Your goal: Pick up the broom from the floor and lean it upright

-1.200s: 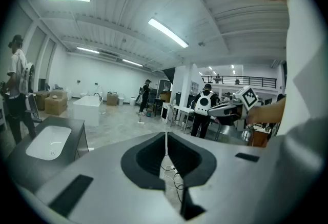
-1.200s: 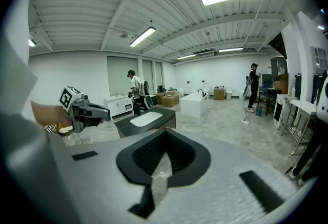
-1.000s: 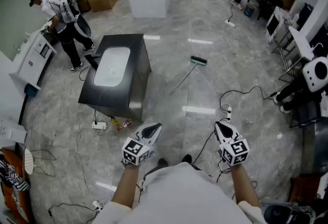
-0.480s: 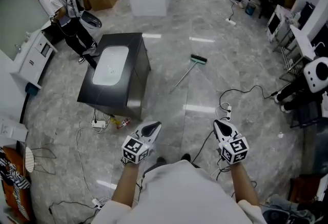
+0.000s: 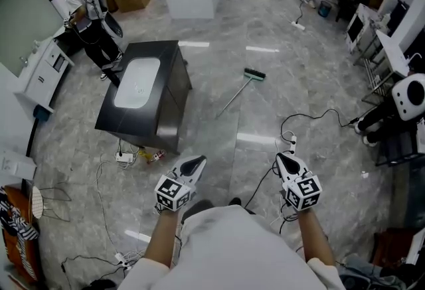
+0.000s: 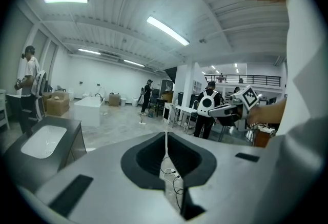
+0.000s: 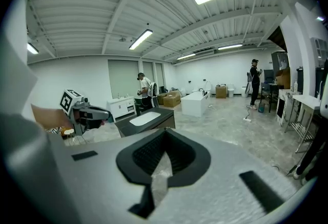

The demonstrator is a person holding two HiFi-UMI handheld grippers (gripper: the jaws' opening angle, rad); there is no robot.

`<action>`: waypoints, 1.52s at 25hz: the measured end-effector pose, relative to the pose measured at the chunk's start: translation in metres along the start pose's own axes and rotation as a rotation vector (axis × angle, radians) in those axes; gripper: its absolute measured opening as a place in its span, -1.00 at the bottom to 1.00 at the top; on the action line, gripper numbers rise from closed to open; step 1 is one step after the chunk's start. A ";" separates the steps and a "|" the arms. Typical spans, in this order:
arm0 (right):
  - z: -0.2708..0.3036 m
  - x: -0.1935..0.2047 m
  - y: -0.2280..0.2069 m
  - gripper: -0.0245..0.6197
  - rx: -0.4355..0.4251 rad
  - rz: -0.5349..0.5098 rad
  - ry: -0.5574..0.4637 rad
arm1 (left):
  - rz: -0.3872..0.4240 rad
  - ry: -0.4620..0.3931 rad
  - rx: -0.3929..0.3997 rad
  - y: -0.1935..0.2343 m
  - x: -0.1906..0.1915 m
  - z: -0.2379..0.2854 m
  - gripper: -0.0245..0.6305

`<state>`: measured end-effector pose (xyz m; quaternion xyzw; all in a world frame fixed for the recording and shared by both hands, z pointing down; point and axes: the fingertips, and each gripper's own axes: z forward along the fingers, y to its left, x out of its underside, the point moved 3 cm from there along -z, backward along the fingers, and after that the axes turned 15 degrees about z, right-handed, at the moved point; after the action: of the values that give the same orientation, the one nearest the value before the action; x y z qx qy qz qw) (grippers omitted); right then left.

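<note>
- My left gripper [image 5: 197,161] is pressed together, with nothing between its jaws.
- My right gripper [image 5: 282,158] is pressed together too, and empty.
- The broom [image 5: 237,93] lies flat on the grey floor [image 5: 292,83], well ahead of both grippers and right of the black sink cabinet [image 5: 174,93].

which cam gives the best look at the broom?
Head view: the broom lies whole on the floor, brush head at the far end, right of the dark sink cabinet. Neither gripper view shows it recognizably; both look out across the room.
</note>
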<state>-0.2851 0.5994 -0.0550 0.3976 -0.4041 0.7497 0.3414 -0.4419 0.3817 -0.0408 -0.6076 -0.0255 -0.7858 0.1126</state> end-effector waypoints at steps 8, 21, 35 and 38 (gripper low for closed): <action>-0.008 -0.001 -0.031 -0.92 -0.002 0.002 0.002 | 0.001 0.009 -0.018 -0.010 -0.003 0.023 -0.89; 0.026 -0.013 -0.063 -0.92 0.028 0.024 0.018 | 0.000 0.013 0.029 0.022 -0.004 0.078 -0.88; 0.157 -0.064 -0.089 -0.92 0.053 0.040 0.045 | -0.001 0.027 0.107 0.139 0.004 0.162 -0.89; 0.187 -0.075 -0.090 -0.92 0.061 0.044 0.052 | 0.002 0.028 0.123 0.169 0.008 0.176 -0.88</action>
<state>-0.1163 0.4605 -0.0230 0.3790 -0.3807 0.7793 0.3227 -0.2416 0.2476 -0.0040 -0.5885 -0.0714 -0.7911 0.1509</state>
